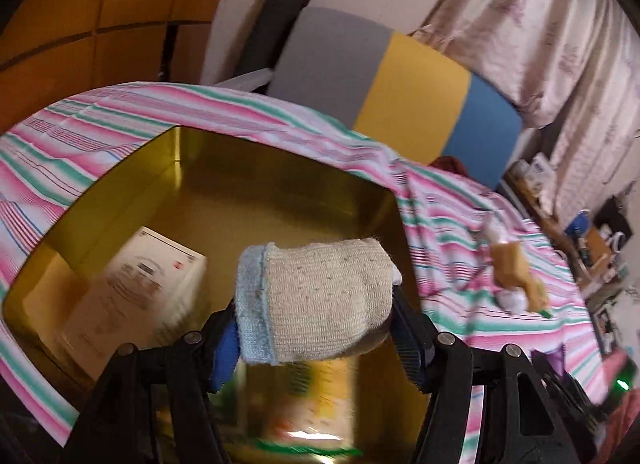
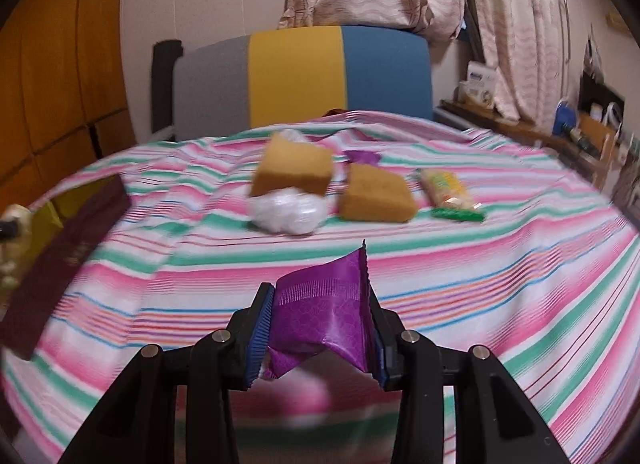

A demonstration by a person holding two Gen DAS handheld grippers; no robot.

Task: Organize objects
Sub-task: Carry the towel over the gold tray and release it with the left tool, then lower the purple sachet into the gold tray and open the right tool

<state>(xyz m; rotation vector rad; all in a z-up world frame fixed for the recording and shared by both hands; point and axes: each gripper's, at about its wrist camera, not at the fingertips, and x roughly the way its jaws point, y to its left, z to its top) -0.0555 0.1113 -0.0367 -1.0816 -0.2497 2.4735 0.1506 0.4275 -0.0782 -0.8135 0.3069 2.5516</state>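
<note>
Your big gold metal tin (image 1: 224,168) sits open on the pink, green and white striped cloth (image 2: 500,264) that covers the bench. Inside the tin, at the left, lies a flat white cardboard box (image 1: 140,280) with small print on it. At the near edge of the tin there is a blurry yellow and green packet (image 1: 304,404); it is too blurry to read.

Your left gripper (image 1: 316,316) hangs over the open tin. It is about half open, and it is squeezing a rolled-up beige knitted sock with a pale blue cuff (image 1: 320,296). The sock lies sideways between the two pads, with the blue cuff at the left. The sock is above the tin, not lying on its floor.

Your right gripper (image 2: 320,328) is nearly closed. It pinches a shiny purple foil packet (image 2: 324,304), which is crumpled between the blue pads and pokes up to a point at the top. This gripper is over the near part of the cloth.

Farther away on the cloth you can see two brown sponge blocks. The left one (image 2: 294,168) leans on a crinkly clear plastic bundle (image 2: 286,212). The right one (image 2: 376,194) lies flat just beside it. To the right of that lies a long yellow snack packet with a green end (image 2: 450,194). A second bit of purple foil (image 2: 362,156) peeks out behind the sponges.

At the far left of the cloth is a dark red flat lid (image 2: 60,256), just beside the gold tin.
</note>
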